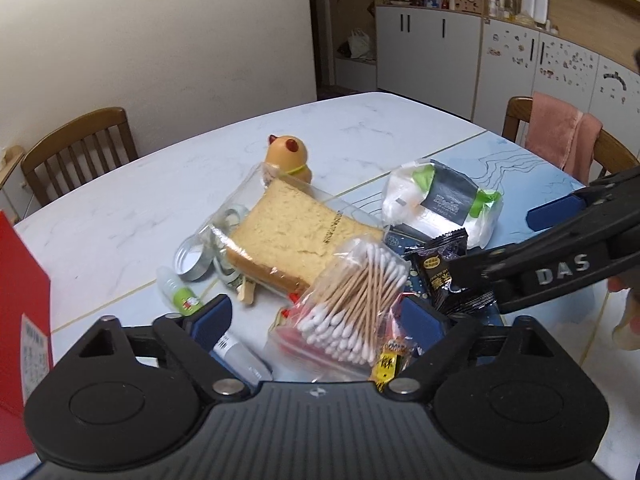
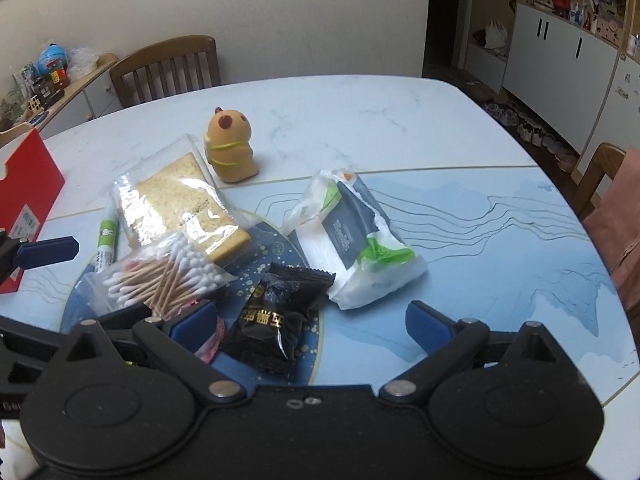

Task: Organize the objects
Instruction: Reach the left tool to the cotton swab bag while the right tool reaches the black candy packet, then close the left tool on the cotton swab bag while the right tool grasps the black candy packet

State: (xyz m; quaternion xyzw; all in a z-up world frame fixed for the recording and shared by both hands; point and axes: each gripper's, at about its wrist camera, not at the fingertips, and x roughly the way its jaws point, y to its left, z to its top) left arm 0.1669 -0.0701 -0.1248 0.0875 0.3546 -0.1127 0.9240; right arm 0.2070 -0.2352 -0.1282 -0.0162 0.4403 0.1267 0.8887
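Note:
A pile of objects lies on a white and blue table. A bag of cotton swabs (image 1: 352,300) (image 2: 160,276) sits between the open fingers of my left gripper (image 1: 320,320). Behind it lie a bagged bread slice (image 1: 296,236) (image 2: 180,204), a tissue pack (image 1: 440,204) (image 2: 356,240) and a black snack packet (image 1: 448,272) (image 2: 276,320). My right gripper (image 2: 312,320) is open around the black packet; it shows from the right in the left wrist view (image 1: 560,248). A yellow bear toy (image 1: 288,156) (image 2: 230,148) stands behind the bread.
A green-labelled glue bottle (image 1: 180,292) (image 2: 106,240), a metal lid (image 1: 192,260) and a yellow sachet (image 1: 390,364) lie near the pile. A red box (image 1: 20,320) (image 2: 28,196) stands at the left. Wooden chairs (image 1: 80,148) (image 2: 168,68) ring the table.

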